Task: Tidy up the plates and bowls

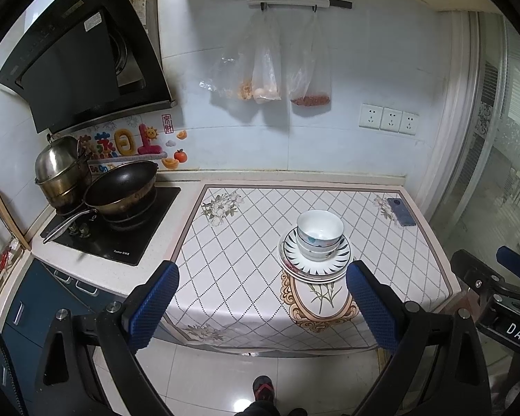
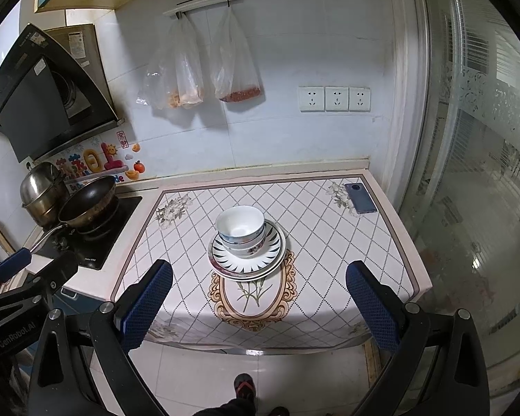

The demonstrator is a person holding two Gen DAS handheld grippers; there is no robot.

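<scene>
Both grippers held back off the table's near edge, over floor tiles. Left gripper [image 1: 260,298] fingers spread wide, nothing between them; right gripper [image 2: 260,298] same, wide apart and holding nothing. Person's sandalled foot [image 1: 263,388] visible on the floor below.

Stacked bowls [image 1: 319,234] sit nested on stacked plates [image 1: 315,263], all in one pile roughly mid-table, a bit toward the near edge. Plate rims are slightly offset from each other; the lowest plate peeks out on the near side. Bowl count unclear, at least two. Pile overlaps the top of the oval flower motif on the tablecloth [image 1: 232,260].

Open cloth on all sides of the pile. Phone [image 1: 401,211] lies flat at the far right corner, well apart from the pile. Cloth hangs over the near edge.

To the left of the table, wok [image 1: 121,187] and steel pot [image 1: 60,170] on the stove [image 1: 135,235], well apart from the dishes. Bags [image 1: 270,69] hang on the wall behind; glass door [image 2: 485,173] to the right.
</scene>
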